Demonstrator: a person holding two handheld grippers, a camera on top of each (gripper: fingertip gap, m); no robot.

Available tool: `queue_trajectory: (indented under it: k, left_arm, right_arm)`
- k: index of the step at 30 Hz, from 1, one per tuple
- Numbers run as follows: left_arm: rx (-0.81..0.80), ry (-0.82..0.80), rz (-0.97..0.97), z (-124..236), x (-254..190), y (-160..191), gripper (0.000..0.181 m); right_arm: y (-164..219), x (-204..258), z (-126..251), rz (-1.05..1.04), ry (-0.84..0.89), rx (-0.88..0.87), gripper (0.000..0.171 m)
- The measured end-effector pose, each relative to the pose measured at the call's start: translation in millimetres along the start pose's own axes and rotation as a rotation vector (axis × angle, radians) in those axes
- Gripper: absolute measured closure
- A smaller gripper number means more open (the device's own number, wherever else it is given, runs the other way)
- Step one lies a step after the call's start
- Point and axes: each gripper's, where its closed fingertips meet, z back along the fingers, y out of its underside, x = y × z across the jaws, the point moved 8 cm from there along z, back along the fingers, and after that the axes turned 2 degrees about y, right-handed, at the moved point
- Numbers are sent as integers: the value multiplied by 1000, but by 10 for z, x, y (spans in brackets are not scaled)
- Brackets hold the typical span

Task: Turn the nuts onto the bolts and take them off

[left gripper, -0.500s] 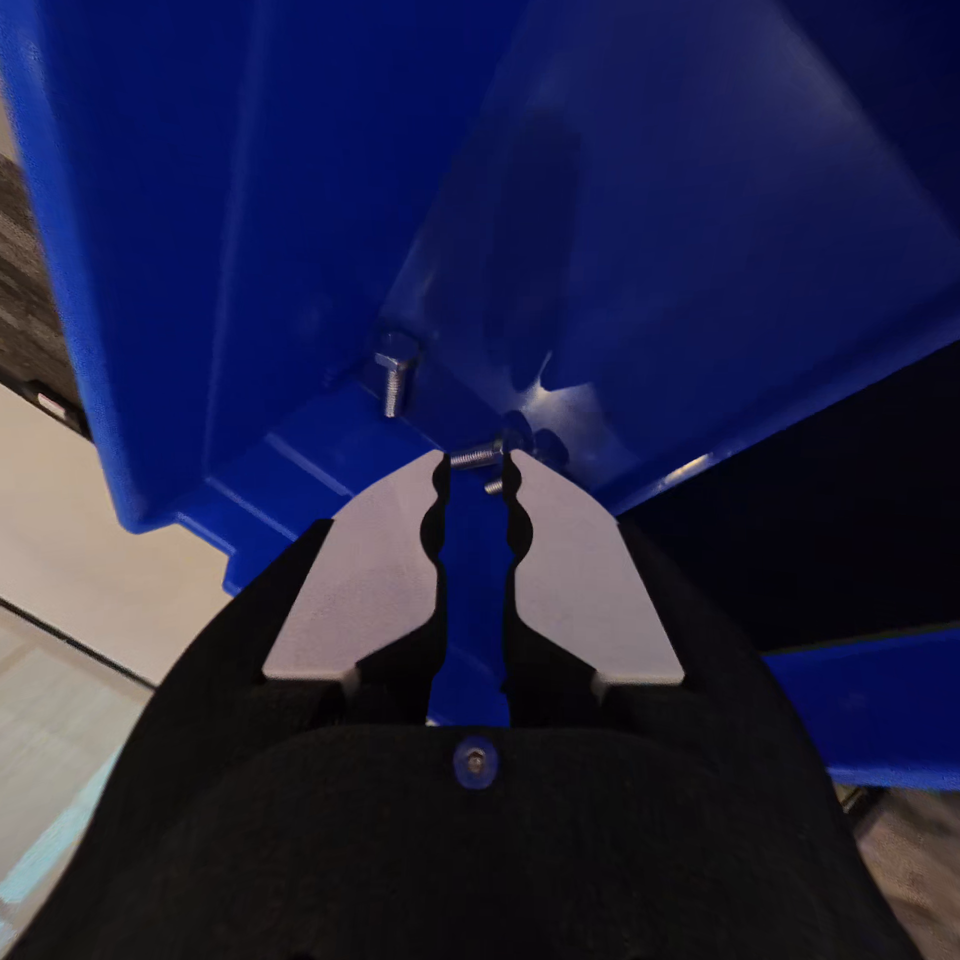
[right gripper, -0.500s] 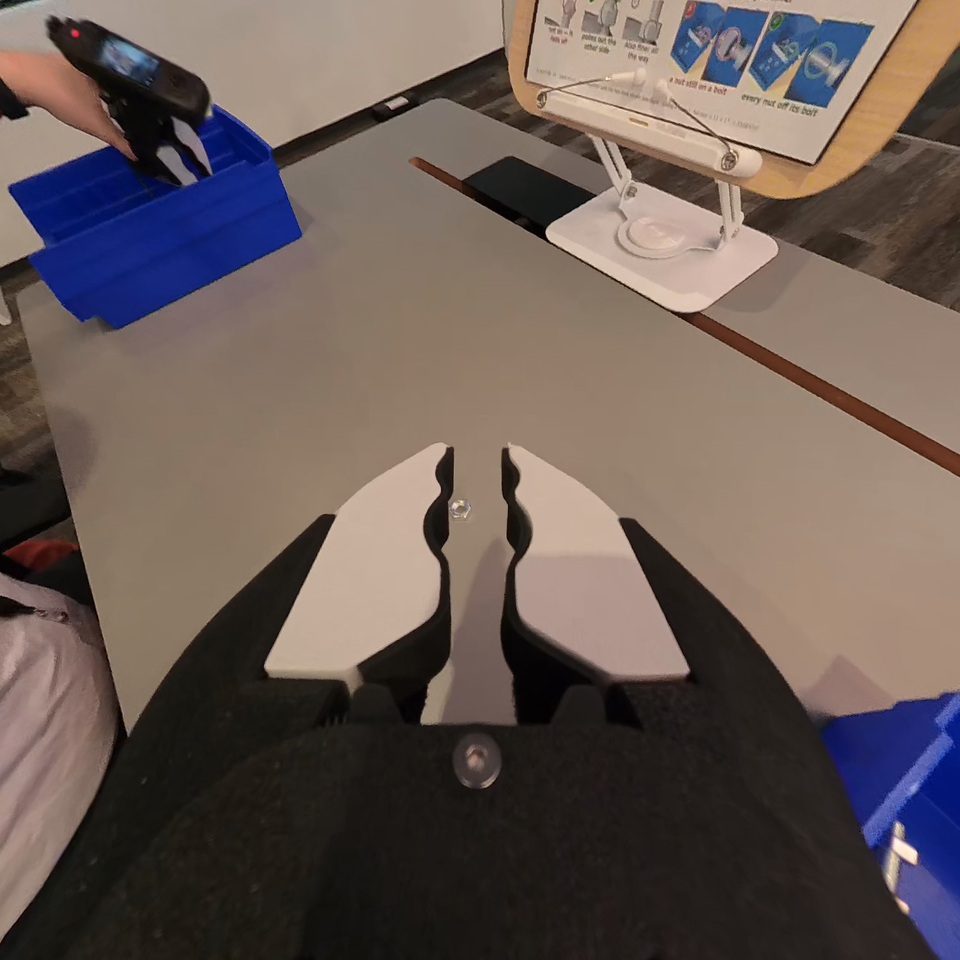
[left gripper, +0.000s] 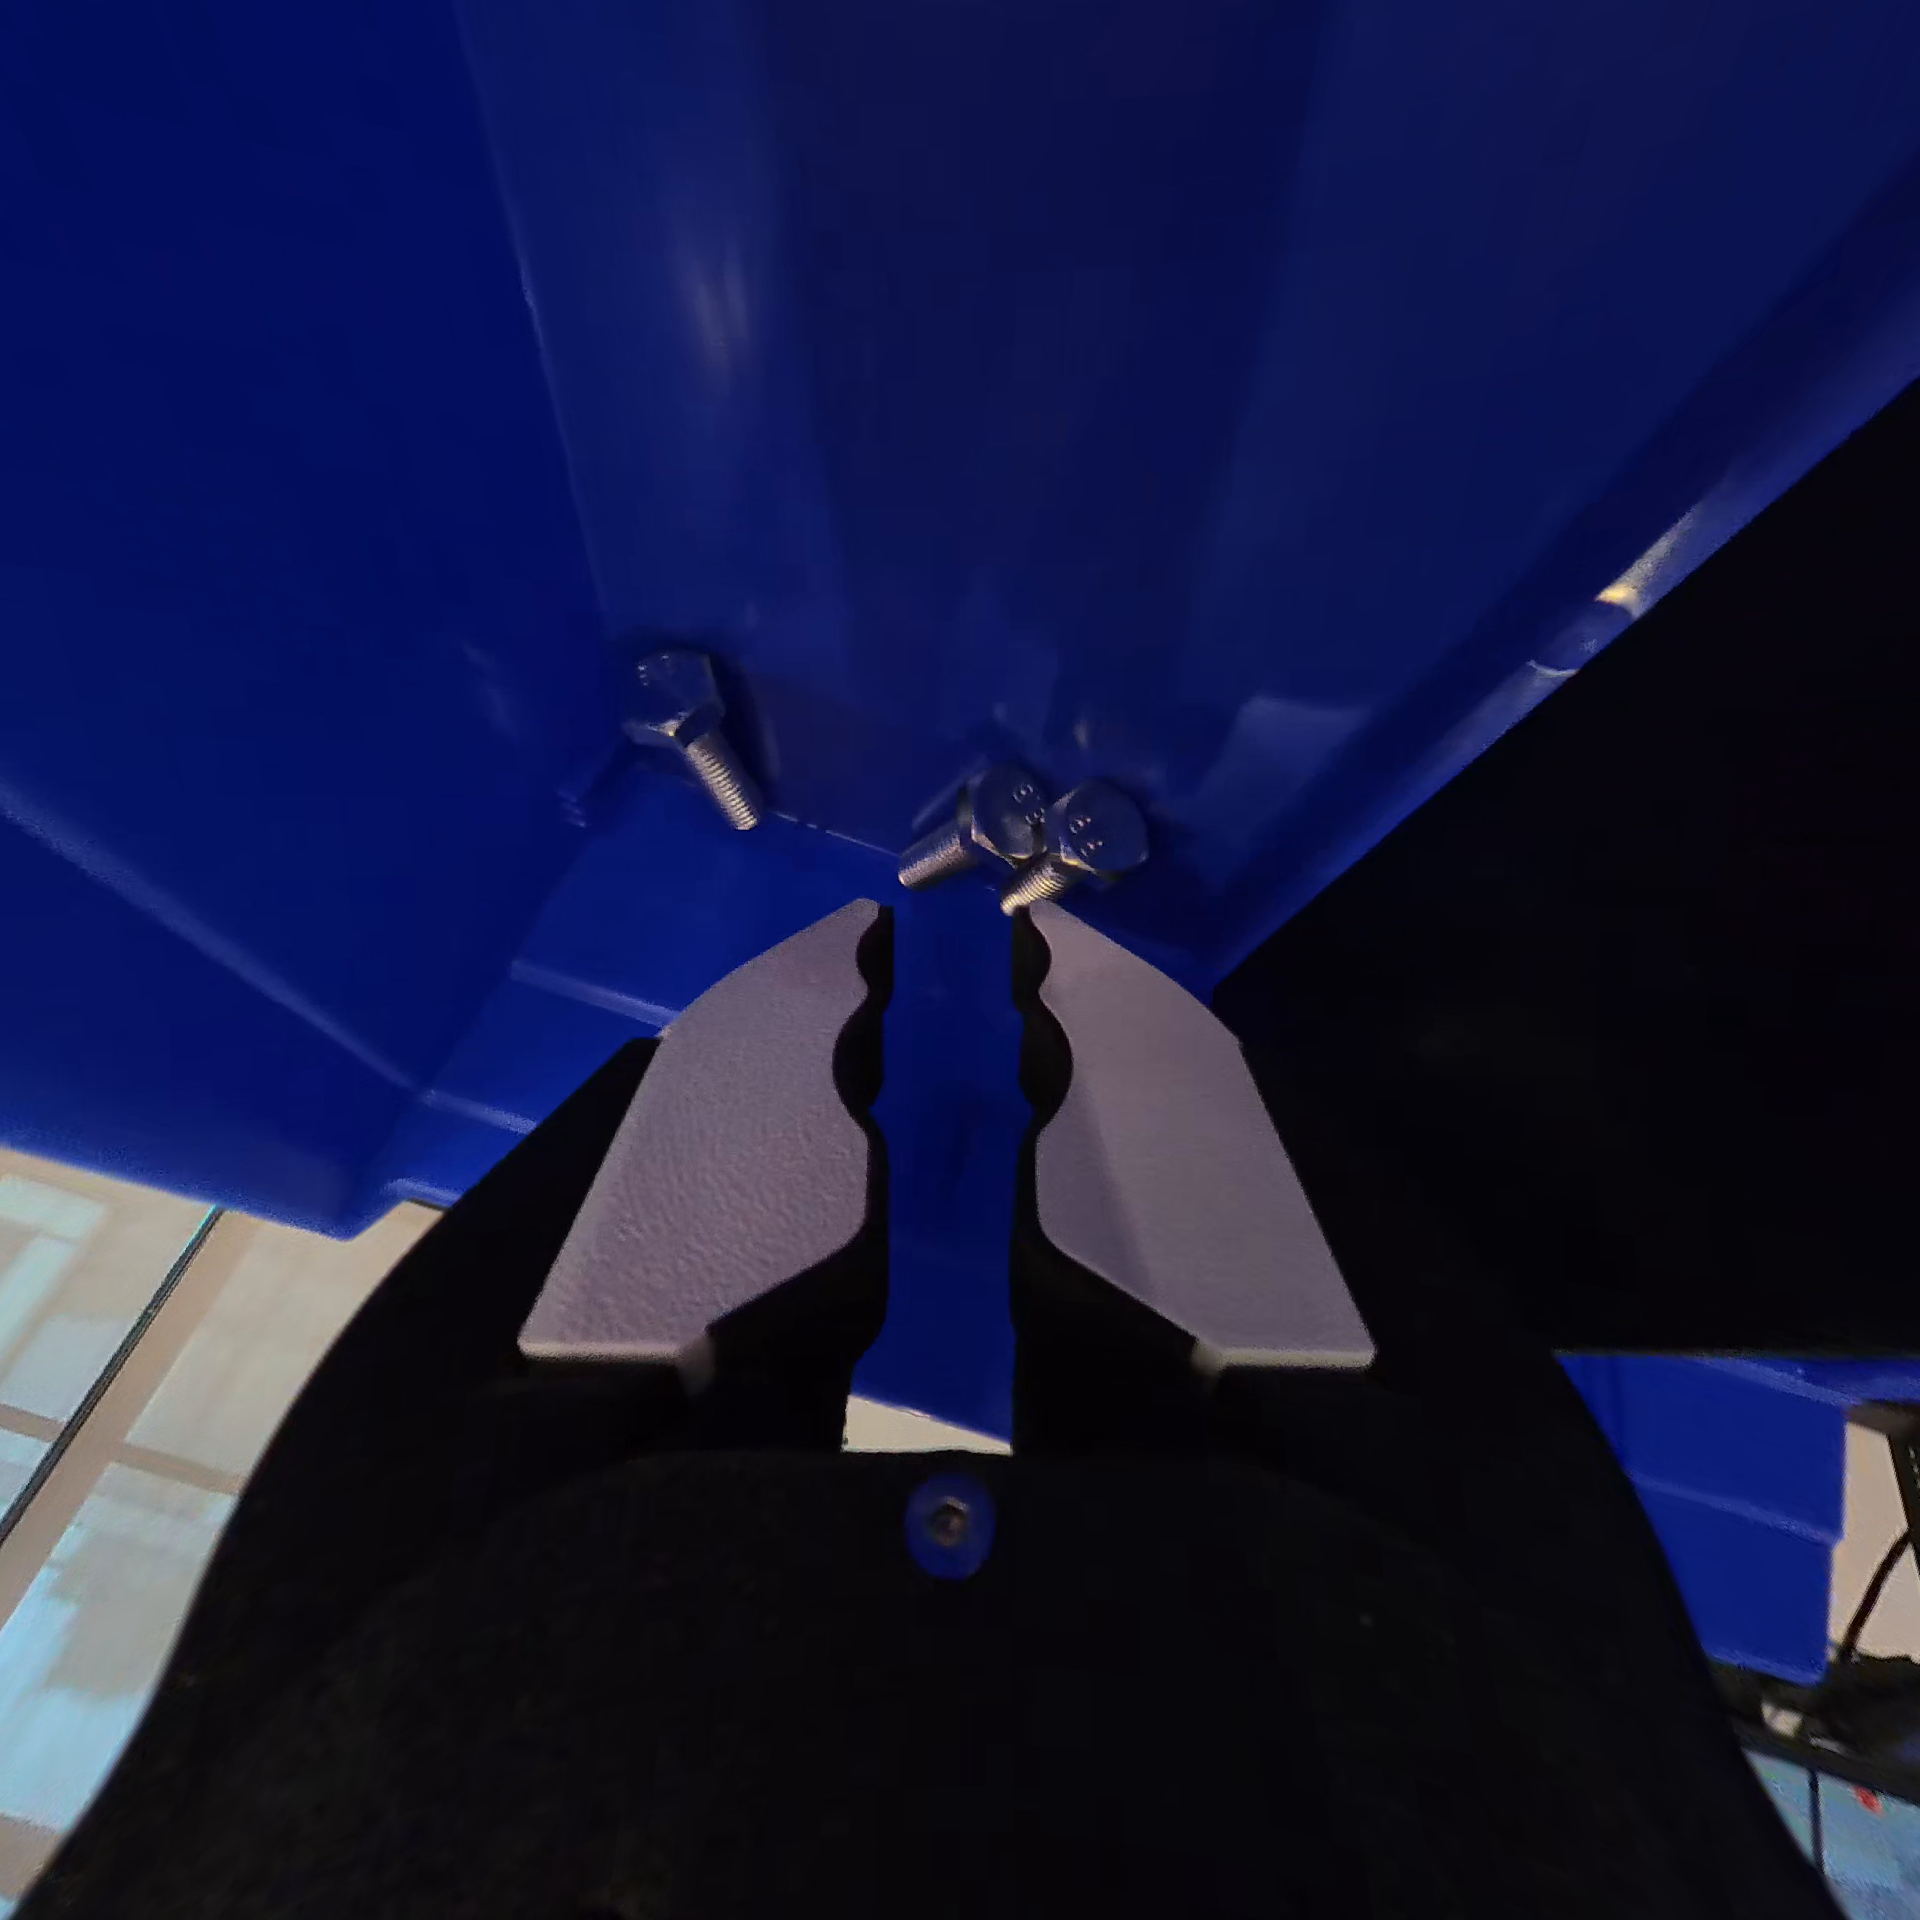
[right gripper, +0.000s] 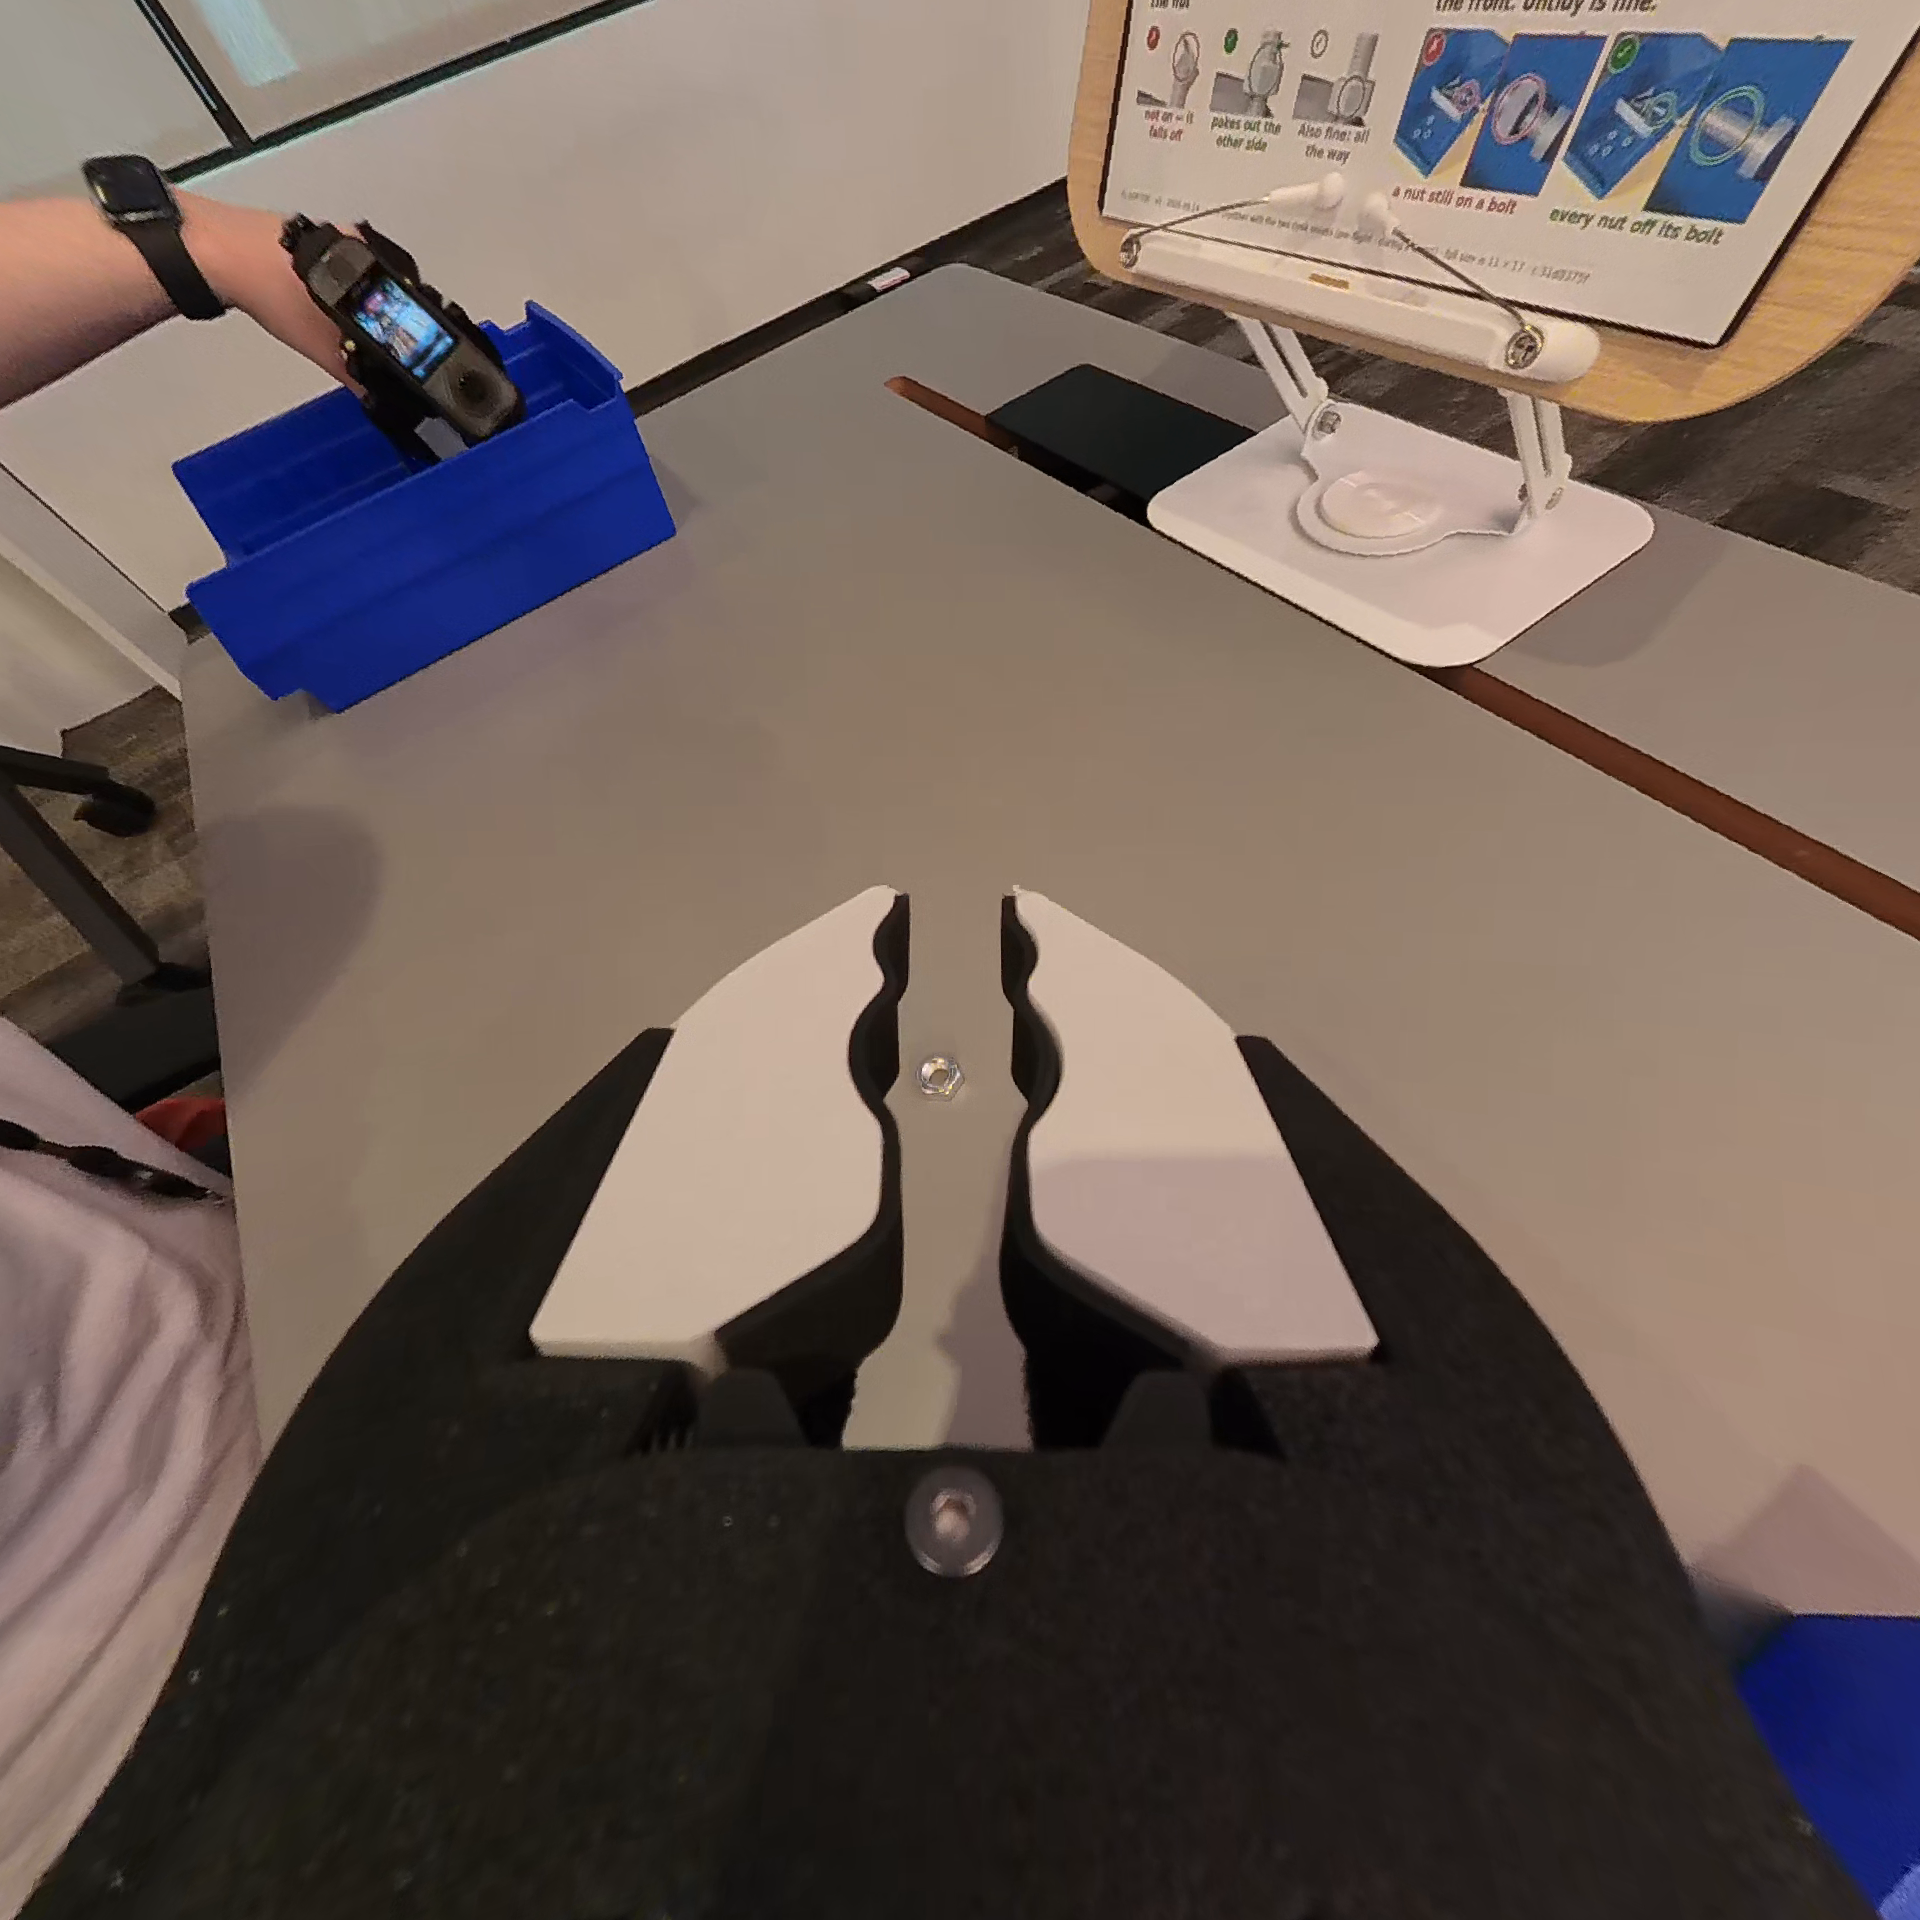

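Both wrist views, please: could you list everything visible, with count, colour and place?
bolts: three, silver, lying in the bin's corner, two of them crossed.
nut: one, silver, on the table between the right gripper's fingers.
bin: one, blue, far left on the table.
table: one, grey.
instruction board: one, wood-edged, on a white stand, far right.
wristwatch: one, black, on the person's left arm.
left gripper: open, inside the bin.
right gripper: open, over the nut.

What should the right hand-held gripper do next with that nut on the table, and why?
Probably lower and close. The right hand-held gripper is open, and the hex nut lies flat on the grey table between its fingers, not yet gripped, so a gentle pinch across the flats should secure it.
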Motion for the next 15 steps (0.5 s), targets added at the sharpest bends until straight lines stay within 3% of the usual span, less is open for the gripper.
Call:
queue_trajectory:
  k: [15]
  left_arm:
    - [15, 71, -155, -166, 81, -38, 165]
  right_arm:
    - [-33, 80, 106, 14, 27, 16, 156]
